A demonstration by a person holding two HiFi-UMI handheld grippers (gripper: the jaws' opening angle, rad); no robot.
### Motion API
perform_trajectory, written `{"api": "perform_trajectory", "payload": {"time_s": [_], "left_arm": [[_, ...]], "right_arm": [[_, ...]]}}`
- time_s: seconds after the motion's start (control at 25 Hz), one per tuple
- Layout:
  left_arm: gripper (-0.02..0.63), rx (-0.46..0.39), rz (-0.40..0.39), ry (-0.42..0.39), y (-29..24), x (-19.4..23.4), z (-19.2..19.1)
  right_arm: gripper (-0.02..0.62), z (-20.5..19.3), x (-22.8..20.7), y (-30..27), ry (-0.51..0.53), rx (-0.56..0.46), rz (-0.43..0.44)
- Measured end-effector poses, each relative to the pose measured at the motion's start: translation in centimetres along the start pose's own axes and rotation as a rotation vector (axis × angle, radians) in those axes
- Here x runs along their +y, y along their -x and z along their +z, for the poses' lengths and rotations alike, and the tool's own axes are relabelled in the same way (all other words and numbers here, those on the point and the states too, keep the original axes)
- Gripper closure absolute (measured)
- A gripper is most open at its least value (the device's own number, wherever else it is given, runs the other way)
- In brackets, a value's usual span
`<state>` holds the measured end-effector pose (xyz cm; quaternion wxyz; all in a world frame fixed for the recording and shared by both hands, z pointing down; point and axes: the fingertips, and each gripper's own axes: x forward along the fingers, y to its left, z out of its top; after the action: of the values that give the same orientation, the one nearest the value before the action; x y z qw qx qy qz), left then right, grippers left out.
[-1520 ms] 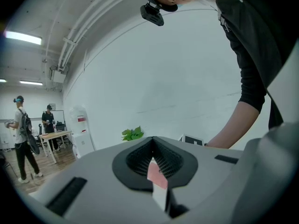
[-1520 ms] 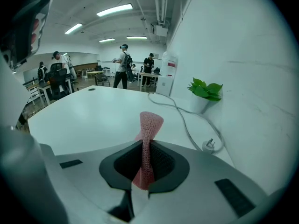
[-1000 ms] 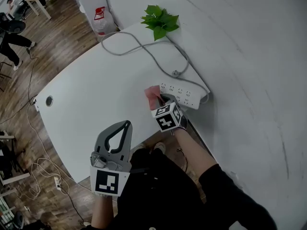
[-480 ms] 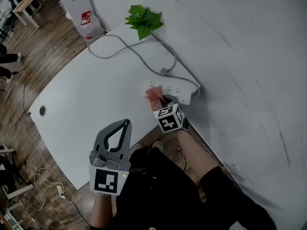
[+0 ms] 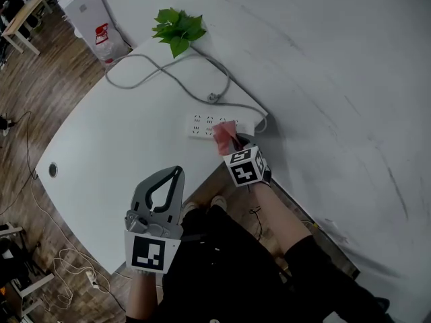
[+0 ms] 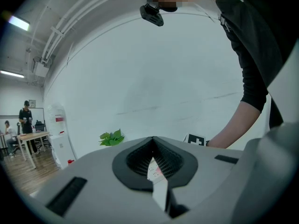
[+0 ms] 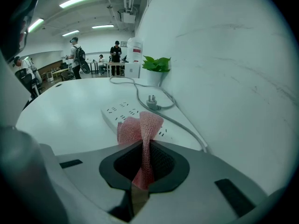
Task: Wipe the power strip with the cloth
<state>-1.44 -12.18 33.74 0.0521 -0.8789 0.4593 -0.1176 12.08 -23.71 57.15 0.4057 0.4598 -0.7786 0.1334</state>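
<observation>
Both tongs are closed, right tongs [image 7: 141,148] pinching pink cloth [image 5: 223,134] seemingly touching power strip [image 5: 202,124], left tongs [image 5: 178,173] empty.

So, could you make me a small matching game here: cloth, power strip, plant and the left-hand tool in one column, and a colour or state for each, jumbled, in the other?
Things:
1. cloth
2. power strip
3. plant
4. left gripper

Descriptions:
A. green, at the far end of the table
B. shut, holding nothing
C. white, lying flat on the table
D. pink, pinched in the right gripper

Pairs: 1-D, 2-C, 3-A, 4-B.
</observation>
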Motion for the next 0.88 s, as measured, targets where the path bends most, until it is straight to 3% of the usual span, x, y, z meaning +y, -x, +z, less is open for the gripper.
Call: {"api": "perform_trajectory", "payload": {"time_s": [0.44, 0.88], "left_arm": [[0.592, -0.001, -0.058, -0.009, -1.8, -1.6, 0.5], [0.594, -0.017, -0.072, -0.016, -1.9, -2.0, 1.0]], "right_arm": [[0.541, -3.5, -4.9, 2.0, -0.048, 0.032, -0.088], [0.541, -4.6, -5.9, 3.0, -0.039, 0.037, -0.118]]}}
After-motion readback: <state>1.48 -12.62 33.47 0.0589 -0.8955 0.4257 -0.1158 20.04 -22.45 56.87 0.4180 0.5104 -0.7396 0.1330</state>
